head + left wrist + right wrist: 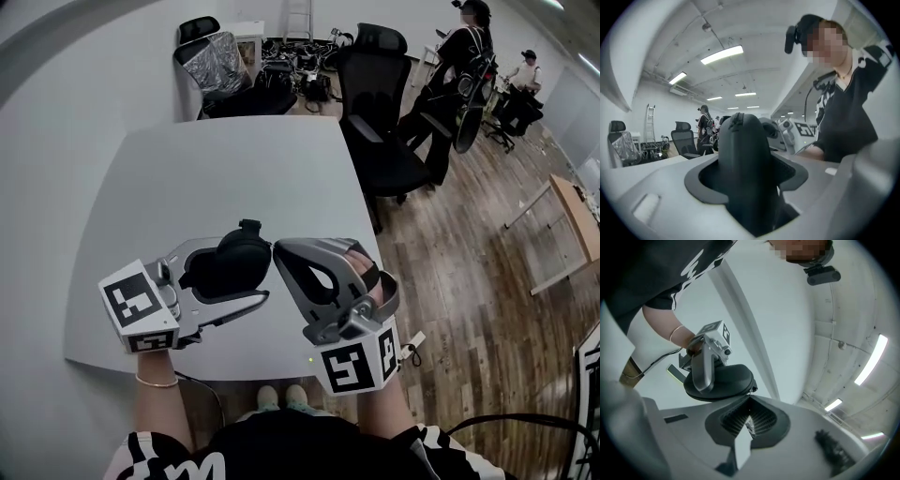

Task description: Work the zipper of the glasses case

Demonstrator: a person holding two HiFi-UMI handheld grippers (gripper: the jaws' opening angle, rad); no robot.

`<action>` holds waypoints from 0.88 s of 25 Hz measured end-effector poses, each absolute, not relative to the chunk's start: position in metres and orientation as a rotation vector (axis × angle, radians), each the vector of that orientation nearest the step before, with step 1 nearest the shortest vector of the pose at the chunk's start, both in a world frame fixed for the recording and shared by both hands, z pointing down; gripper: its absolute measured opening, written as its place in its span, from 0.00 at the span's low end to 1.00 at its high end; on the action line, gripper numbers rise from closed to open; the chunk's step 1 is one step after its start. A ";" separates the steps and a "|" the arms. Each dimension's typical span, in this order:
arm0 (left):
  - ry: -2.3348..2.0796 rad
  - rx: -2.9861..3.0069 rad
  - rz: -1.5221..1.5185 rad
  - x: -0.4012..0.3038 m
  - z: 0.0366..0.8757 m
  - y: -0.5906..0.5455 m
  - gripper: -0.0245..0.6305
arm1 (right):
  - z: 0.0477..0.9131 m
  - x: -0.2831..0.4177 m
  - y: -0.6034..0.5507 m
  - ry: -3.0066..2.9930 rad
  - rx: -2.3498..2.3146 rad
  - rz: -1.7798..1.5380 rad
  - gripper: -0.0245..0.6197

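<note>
I had the black, rounded hard-shell glasses case (pixel 230 262) clamped in the left gripper (pixel 246 270), whose two grey jaws pressed on it from either side. That kept the case in the air over the near edge of the pale grey table (pixel 234 169), not resting on it. In the left gripper view the case stood on end between the jaws and filled the gap, its zipper seam running up over the top towards the camera. The right gripper (pixel 278 251) sat just to the right of the left one, its tip against the right end of the case. In the right gripper view its ribbed pads were drawn together on a small metal zipper pull (pixel 749 424) at the edge of the case, though that piece was tiny and I could make out little of its shape. Both grippers pointed roughly level and towards each other, and the marker cube on the left one (pixel 141 305) lay nearer the left edge of the table than the cube on the right one (pixel 361 361). Beyond the far right corner of the table stood a black office chair (pixel 380 103) on a wooden plank floor (pixel 469 272). A person in dark clothes (pixel 464 56) stood further off.
</note>
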State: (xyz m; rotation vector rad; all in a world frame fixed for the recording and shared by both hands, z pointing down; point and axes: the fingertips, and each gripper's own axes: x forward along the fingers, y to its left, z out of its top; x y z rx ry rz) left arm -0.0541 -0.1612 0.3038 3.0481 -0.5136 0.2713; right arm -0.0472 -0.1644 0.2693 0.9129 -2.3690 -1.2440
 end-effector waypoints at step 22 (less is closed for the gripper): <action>-0.693 2.892 -0.286 -0.079 0.240 -0.193 0.47 | 0.309 -0.074 -0.165 -2.424 0.805 -1.145 0.05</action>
